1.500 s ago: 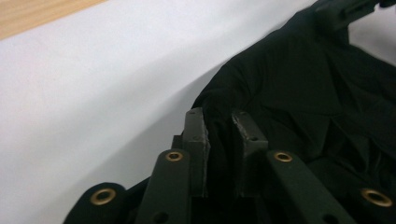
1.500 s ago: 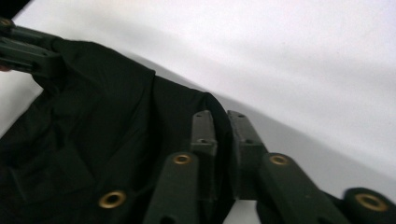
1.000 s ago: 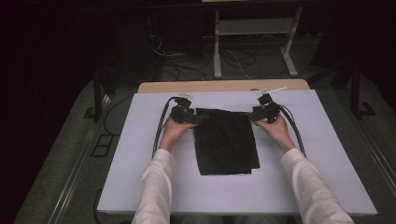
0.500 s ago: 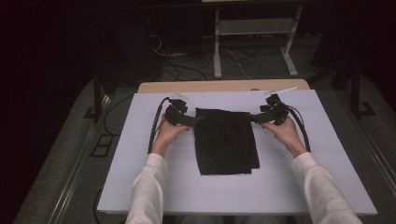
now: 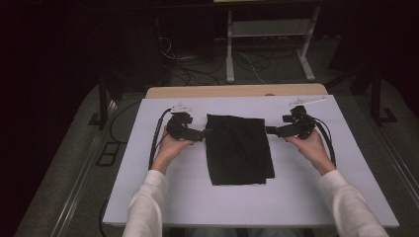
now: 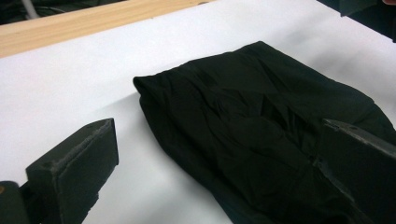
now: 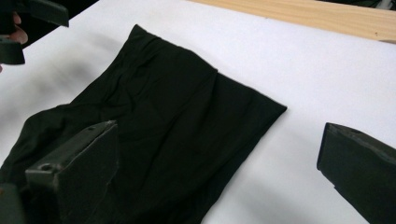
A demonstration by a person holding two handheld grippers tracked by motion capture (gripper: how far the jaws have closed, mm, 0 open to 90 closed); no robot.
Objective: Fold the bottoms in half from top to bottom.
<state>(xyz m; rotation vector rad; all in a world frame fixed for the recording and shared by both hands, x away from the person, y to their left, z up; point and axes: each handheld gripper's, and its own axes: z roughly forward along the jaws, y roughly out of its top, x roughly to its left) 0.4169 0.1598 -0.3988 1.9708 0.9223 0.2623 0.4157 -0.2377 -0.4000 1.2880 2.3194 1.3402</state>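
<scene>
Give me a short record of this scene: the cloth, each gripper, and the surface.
cloth: black, folded, flat on the table, held by neither gripper
left gripper: jaws just opened, open beside the cloth's left edge
right gripper: jaws just opened, open beside the cloth's right edge
table: white top, wooden strip along the far edge

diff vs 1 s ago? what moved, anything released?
Both claws have let go of the black folded garment and drawn outward: left claw to its left edge, right claw to its right edge. Their jaws have just been opening and now stand wide, nothing pinched between them. The garment lies flat where it was on the white table.
</scene>
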